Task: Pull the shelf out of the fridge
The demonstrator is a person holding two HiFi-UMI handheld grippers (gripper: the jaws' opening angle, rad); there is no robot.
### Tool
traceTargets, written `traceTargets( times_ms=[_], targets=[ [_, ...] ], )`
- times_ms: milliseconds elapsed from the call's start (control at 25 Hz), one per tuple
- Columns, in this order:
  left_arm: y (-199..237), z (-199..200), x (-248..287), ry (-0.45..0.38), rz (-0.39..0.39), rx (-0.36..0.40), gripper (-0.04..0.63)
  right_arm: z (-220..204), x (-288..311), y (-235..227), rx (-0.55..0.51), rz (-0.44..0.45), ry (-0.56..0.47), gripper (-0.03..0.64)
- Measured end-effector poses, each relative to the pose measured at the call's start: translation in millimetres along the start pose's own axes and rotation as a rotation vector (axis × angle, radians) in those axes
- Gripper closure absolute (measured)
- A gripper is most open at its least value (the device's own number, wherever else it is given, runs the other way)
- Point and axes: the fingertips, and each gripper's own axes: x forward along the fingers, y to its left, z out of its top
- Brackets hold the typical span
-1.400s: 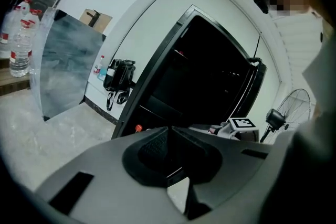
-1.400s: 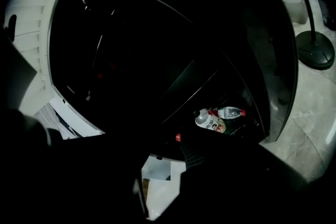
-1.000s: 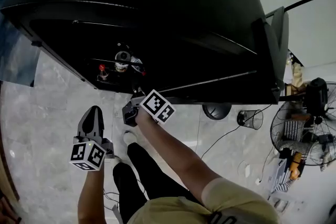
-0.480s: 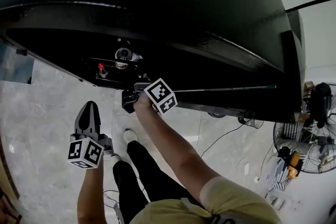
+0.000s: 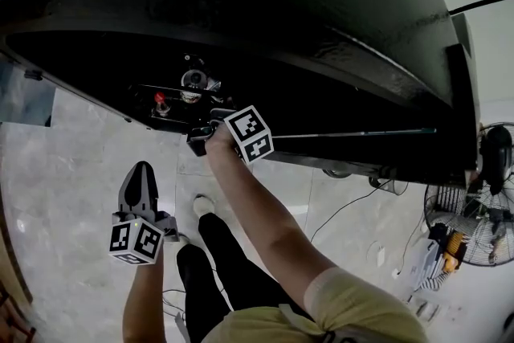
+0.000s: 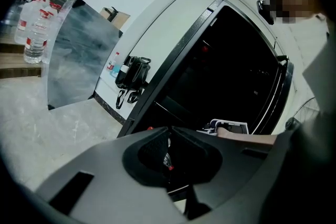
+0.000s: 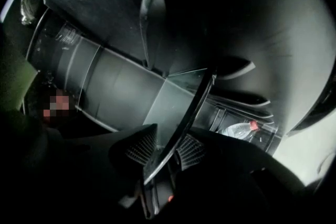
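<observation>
While the right gripper (image 7: 167,148) reaches into the open fridge (image 5: 241,20), its jaws are closing about the dark edge of the glass shelf (image 7: 176,97). The edge runs between the pads, not visibly pinched, and the shelf sits inside the fridge. Farther inside the fridge, a red-capped bottle (image 7: 239,130) lies on its side. The left gripper (image 5: 141,173) hangs below the fridge, over the floor (image 5: 64,173), jaws together and empty.
</observation>
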Motion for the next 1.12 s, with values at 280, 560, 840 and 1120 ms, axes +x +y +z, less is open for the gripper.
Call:
traceTargets(
  times_ms=[280,560,840,1120],
  targets=[
    [3,-7,-12,0.015,0.007,-0.022,0.589,2,0,0,0.018,0.004,-0.025,0.504],
    [-2,-13,-17,0.024,-0.046,-0.079,0.589,-3,-9,-1,0.064,0.013,-0.026,0.521],
    [2,-15,-12,0.042,-0.073,-0.206,0.589,-10,-27,-5,0.095,0.043,0.001,0.532],
    [0,-17,11,0.051,-0.112,-0.313,0.551,-18,-44,-8,0.121,0.067,0.034,0.54]
  ],
)
